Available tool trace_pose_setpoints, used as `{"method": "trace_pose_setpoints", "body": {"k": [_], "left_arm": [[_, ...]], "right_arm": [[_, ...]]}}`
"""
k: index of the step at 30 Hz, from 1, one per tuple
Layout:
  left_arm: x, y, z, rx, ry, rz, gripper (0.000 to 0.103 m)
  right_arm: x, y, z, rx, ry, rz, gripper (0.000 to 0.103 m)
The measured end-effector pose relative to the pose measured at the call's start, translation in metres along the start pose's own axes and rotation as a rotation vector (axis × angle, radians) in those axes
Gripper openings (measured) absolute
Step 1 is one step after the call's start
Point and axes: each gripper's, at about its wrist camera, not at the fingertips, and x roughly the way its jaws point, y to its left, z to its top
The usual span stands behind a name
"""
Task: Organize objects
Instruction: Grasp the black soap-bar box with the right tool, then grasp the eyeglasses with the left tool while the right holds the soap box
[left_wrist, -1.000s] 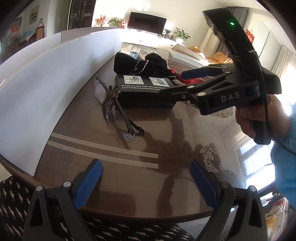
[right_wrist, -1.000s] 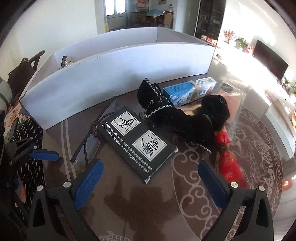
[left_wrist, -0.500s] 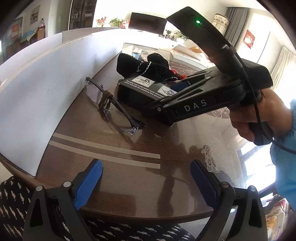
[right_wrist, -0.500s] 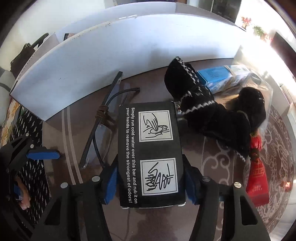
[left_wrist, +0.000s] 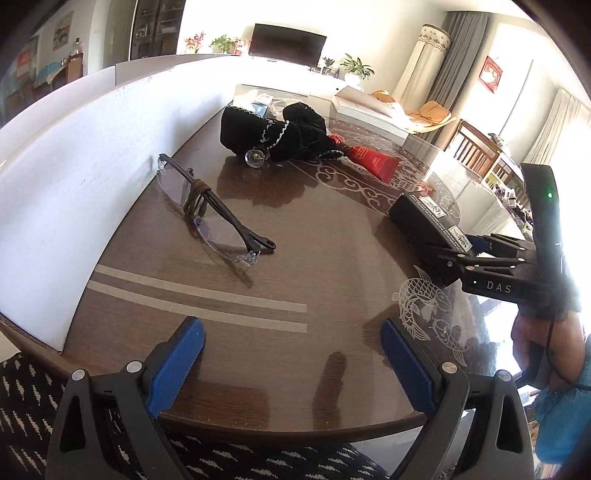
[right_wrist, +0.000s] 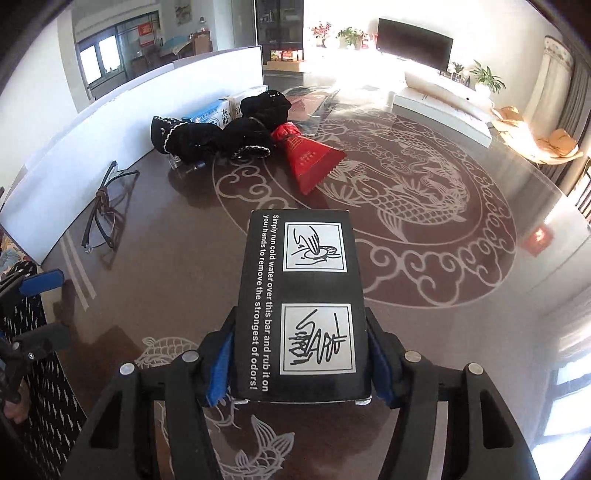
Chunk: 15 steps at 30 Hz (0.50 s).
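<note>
Right gripper (right_wrist: 301, 363) squeezes the black box (right_wrist: 301, 302) above bare table (right_wrist: 461, 332); left gripper (left_wrist: 291, 354) gapes wide near the table edge.

Television (right_wrist: 414, 43): far ahead of the jaws, against the wall.
Potted plant (right_wrist: 487, 78): ahead, right of the television.
</note>
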Motion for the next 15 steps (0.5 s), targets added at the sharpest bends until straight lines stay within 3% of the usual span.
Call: {"method": "trace_pose_setpoints", "body": {"k": [1,2,8,15], "left_arm": [[-0.0001,0.0001,-0.0003,0.001,0.000,-0.002,0.097],[-0.0022,0.0005,-0.0024,0.002,-0.001,-0.004,0.097],[-0.0048,0.0003,-0.0027,0.000,-0.008,-0.008,0.097],[-0.0053,-0.0004,-0.0025,-0.003,-0.013,-0.019,0.097]], "right_arm": [[0.0051,-0.0111,-0.0002,0.000,-0.001,-0.003,0.084],[0.0076,-0.0114,-0.0012,0.000,-0.001,-0.007,0.093],[0.0083,-0.0143,-0.0028,0.012,-0.032,-0.007,0.103],[0.0091,-0.0129,-0.0023,0.013,-0.037,-0.008,0.103]]}}
